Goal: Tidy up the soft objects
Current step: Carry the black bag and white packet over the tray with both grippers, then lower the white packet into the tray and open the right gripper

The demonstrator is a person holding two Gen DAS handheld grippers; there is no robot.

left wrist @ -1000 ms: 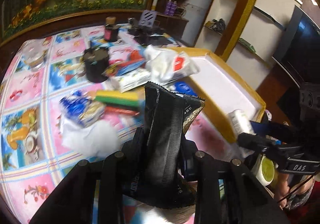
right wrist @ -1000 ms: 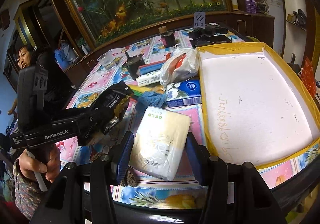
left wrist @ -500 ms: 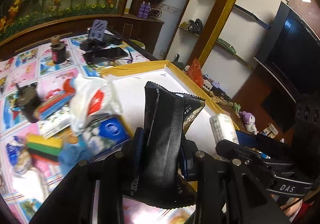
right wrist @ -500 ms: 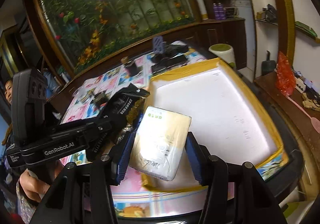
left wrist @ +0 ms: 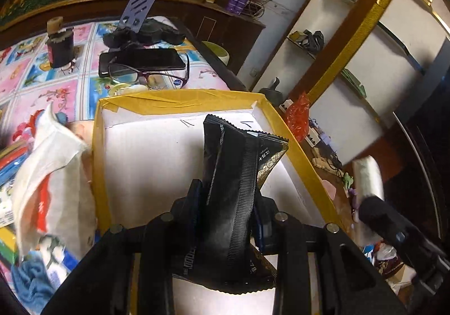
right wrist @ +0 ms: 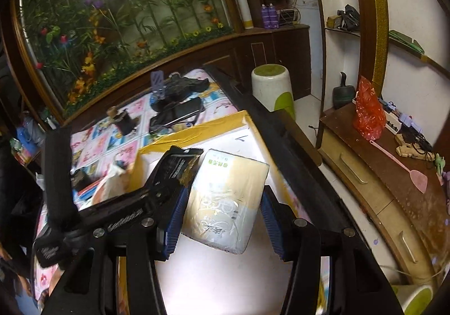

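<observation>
Below both grippers I see the tray [left wrist: 146, 163], a shallow white box with yellow taped rim, empty inside; I think it is the place where the soft things must go. My right gripper [right wrist: 222, 210] is clamped on the tissue pack [right wrist: 225, 199] by its two long sides, so it stays flat over the tray. Just to its left, my left gripper [left wrist: 225, 202] is closed tight on the black snack bag [left wrist: 233, 188], holding its lower part, so the bag stands upright over the tray's floor.
</observation>
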